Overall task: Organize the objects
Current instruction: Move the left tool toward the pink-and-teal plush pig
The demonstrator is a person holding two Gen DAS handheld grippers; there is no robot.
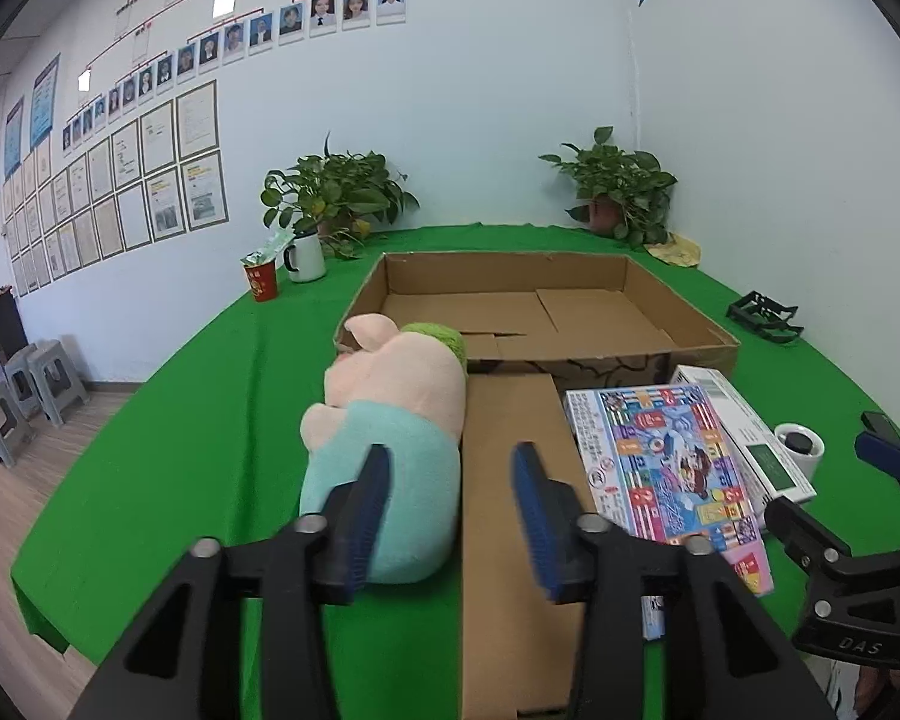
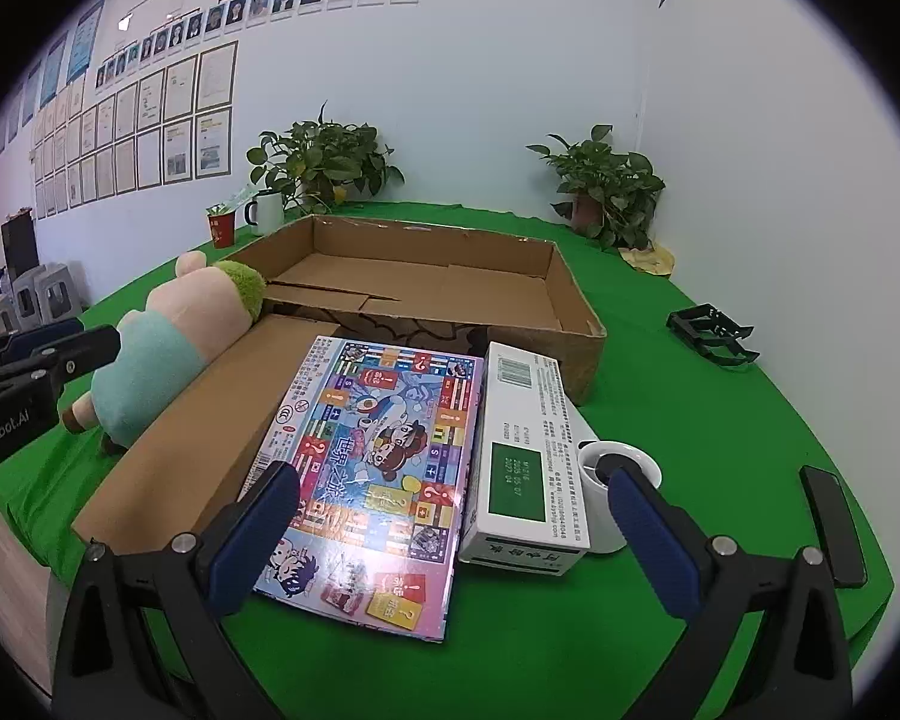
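An open cardboard box (image 1: pixel 678 324) (image 2: pixel 582 312) lies on the green table, its front flap (image 1: pixel 510 510) (image 2: pixel 210 420) folded out flat. A pink plush pig in a teal shirt (image 1: pixel 402 414) (image 2: pixel 168 342) lies left of the flap. A colourful game box (image 1: pixel 666 456) (image 2: pixel 378 468) lies right of the flap, next to a white carton (image 1: pixel 750 432) (image 2: pixel 528 456) and a white jar (image 1: pixel 801 447) (image 2: pixel 618 468). My left gripper (image 1: pixel 450 492) is open above the flap, beside the pig. My right gripper (image 2: pixel 450 516) is open above the game box.
A red cup (image 1: pixel 262 281) and a white mug (image 1: pixel 305 255) stand at the back left near a potted plant (image 1: pixel 336 192). Another plant (image 1: pixel 621 186) stands at the back right. A black frame (image 2: pixel 714 330) and a black phone (image 2: pixel 834 522) lie on the right.
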